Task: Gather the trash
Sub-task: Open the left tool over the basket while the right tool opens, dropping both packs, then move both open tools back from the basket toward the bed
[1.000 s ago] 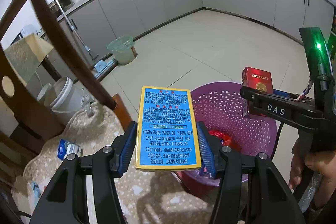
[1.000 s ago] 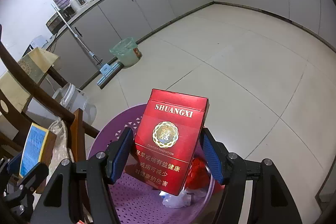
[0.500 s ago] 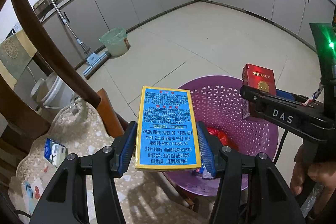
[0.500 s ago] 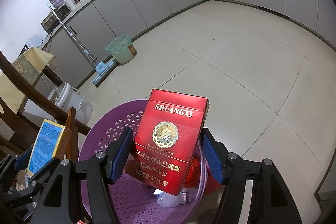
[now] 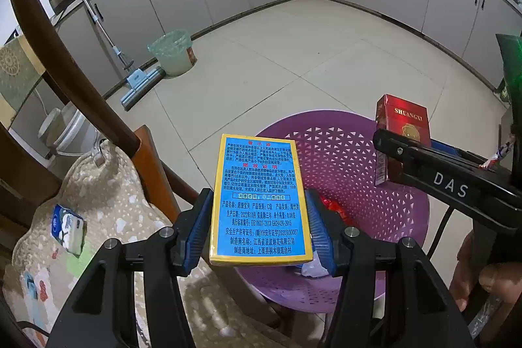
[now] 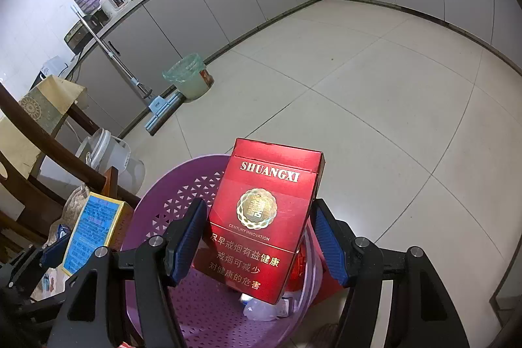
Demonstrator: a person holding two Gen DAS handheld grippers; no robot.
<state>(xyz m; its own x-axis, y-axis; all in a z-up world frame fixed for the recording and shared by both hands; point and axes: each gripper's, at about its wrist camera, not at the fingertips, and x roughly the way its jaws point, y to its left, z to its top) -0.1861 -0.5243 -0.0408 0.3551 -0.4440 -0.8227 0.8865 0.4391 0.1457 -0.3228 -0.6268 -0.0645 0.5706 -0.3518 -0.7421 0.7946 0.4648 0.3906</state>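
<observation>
Holding a blue box [image 5: 261, 201], the left gripper [image 5: 259, 227] hangs beside the purple basket [image 5: 342, 158]; the right gripper [image 6: 261, 237] clamps a red pack [image 6: 264, 217] above it. If the left jaws open here, the box may miss the rim.

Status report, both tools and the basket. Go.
Left tool clamps blue box. Right tool clamps red pack. Both above purple basket. Nothing blocking.
</observation>
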